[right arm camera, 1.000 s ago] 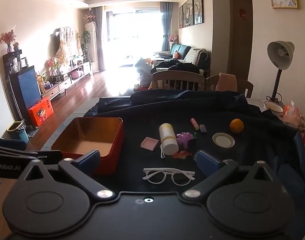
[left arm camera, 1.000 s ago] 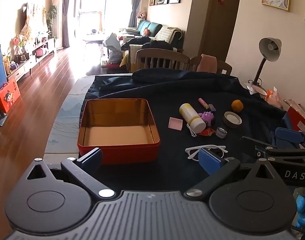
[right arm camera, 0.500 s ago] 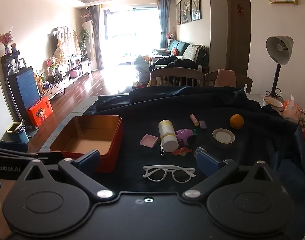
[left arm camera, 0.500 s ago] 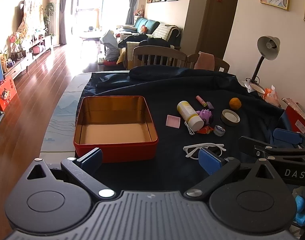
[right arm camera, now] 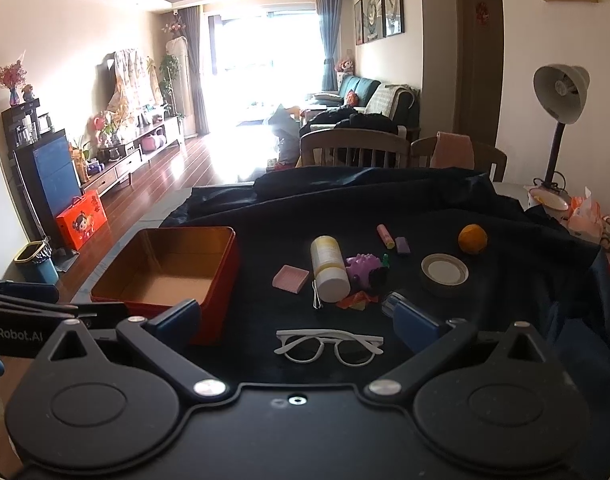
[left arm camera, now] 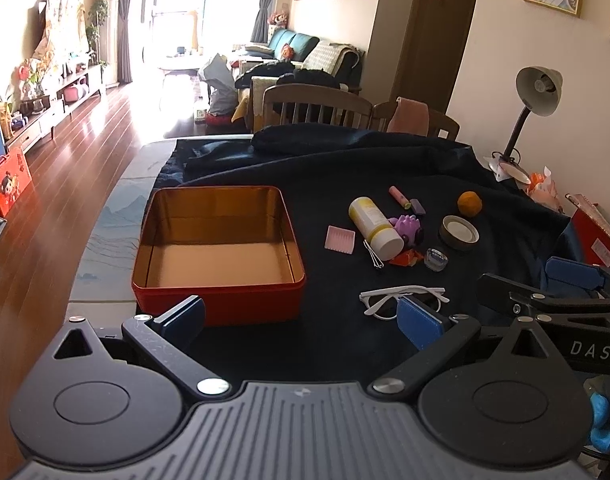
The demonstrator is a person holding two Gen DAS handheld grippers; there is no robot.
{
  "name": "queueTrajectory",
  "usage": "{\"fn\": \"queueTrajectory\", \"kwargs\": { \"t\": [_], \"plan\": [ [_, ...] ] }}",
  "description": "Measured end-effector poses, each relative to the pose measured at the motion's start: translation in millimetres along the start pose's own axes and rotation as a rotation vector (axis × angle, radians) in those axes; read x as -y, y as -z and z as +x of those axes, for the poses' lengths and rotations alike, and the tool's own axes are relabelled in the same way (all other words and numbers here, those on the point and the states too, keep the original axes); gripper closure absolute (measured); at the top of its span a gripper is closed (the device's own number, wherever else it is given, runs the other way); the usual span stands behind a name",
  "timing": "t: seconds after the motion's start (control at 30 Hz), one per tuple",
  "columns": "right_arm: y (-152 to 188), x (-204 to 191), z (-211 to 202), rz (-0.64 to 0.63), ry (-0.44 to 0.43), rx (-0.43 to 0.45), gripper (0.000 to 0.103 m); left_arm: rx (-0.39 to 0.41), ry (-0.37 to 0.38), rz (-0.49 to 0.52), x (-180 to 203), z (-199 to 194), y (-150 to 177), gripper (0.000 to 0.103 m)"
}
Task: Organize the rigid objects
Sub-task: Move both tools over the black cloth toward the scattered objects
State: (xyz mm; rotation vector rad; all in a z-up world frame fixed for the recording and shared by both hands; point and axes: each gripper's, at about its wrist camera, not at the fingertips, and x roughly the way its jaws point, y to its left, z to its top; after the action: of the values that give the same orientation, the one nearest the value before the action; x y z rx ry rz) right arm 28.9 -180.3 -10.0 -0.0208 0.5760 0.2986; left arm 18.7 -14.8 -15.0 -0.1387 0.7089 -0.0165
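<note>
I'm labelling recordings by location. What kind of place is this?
Most likely a lived-in home, an open living and dining room: a sofa, wooden dining chairs behind the cloth-covered table, and a desk lamp.

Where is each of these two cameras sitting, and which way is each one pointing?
Left wrist view: sits on the left gripper, looking forward over the red tin; its own open fingers show, and the right gripper enters at the right edge.
Right wrist view: sits on the right gripper, looking forward over the white glasses and bottle; its open fingers show, and the left gripper enters at the left edge.
Both share the tin, glasses, bottle, orange and desk lamp.
</note>
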Motion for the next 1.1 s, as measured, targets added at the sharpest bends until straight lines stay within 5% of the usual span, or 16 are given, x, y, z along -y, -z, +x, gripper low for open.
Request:
{"fn": "queueTrajectory", "kwargs": {
  "t": [0.8,1.1],
  "plan": [
    [-15.9,94.4,49.3,-0.024,-0.130,-0.063,0.004,-0.066,-0.066,-0.020,69.2,60.7,-20.6,0.000],
    [-21.9,146.3,83.4,-0.047,-0.088,-0.100,0.004,-0.120,-0.044,-0.008,89.2,100.6,-23.9,0.000]
  ]
}}
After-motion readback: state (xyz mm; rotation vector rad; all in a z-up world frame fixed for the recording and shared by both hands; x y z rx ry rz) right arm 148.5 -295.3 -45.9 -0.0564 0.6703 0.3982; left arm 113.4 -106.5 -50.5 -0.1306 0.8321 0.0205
